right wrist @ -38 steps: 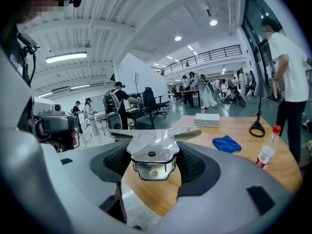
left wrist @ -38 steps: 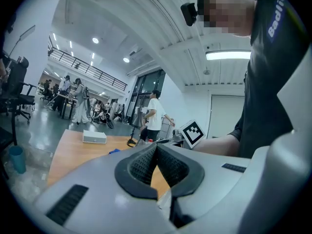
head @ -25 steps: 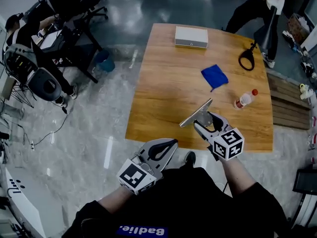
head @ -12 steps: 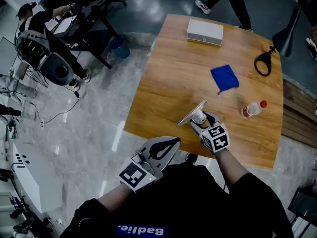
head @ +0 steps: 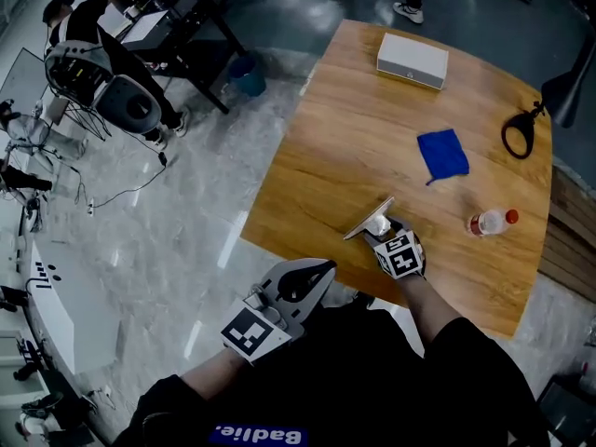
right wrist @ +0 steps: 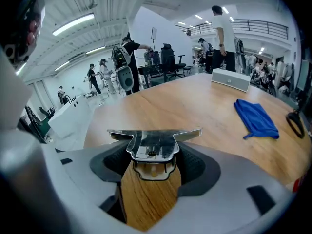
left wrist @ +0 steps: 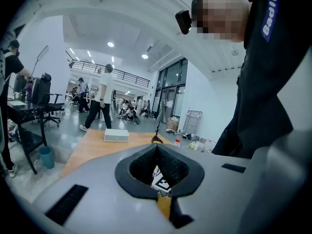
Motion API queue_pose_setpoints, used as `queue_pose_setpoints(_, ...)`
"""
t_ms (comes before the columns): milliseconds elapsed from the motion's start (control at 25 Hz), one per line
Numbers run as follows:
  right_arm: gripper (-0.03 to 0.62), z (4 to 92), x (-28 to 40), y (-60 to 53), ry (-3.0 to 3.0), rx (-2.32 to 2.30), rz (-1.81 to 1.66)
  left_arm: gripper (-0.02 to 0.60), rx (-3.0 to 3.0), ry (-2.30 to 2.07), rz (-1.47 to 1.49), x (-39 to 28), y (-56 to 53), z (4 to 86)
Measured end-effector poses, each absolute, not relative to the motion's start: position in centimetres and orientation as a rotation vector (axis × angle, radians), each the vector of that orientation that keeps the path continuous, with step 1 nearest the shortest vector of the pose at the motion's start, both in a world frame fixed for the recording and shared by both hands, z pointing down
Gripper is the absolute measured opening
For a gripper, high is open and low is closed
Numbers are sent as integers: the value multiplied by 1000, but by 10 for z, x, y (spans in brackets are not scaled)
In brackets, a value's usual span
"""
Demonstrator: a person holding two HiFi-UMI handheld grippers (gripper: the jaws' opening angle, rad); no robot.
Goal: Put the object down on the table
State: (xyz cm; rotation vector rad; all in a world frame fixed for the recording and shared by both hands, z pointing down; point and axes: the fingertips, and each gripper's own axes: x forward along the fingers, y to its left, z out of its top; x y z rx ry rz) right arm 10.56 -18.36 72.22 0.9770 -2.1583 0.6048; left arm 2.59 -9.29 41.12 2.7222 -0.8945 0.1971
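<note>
Squeegee [right wrist: 153,143], a metal one with a long straight blade, sat clamped in the right claw [right wrist: 152,165]; both padded jaws pressed on its flat neck, with the blade lying crosswise just beyond the jaw tips. From the head view the squeegee [head: 370,220] was over the near left part of the wooden counter [head: 354,147], close to the edge facing the person, with the right claw [head: 380,228] reaching in from that side. No view showed plainly whether the blade was touching the wood or hanging just above it.

The left claw [head: 304,280] was off the counter, over the marble floor [head: 168,250] near the person's body. In its own view the left claw [left wrist: 157,149] had its jaw tips pressed together with nothing between them.

Farther along the counter lay a blue cloth [head: 443,155] near the middle, a bottle [head: 489,221] with a red cap on its side toward the right edge, a white box [head: 412,60] at the far end, and a black loop [head: 518,133] at the far right.
</note>
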Motion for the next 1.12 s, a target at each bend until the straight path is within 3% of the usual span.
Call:
queue_pose_setpoints(760, 305, 757, 102, -186, -1971, 958, 663, 8, 2752, -789, 106, -31, -123, 402)
queue_pose_setpoints(1120, 310, 644, 91, -184, -2153, 1111, 727, 8, 2798, -678, 7, -41, -128, 388)
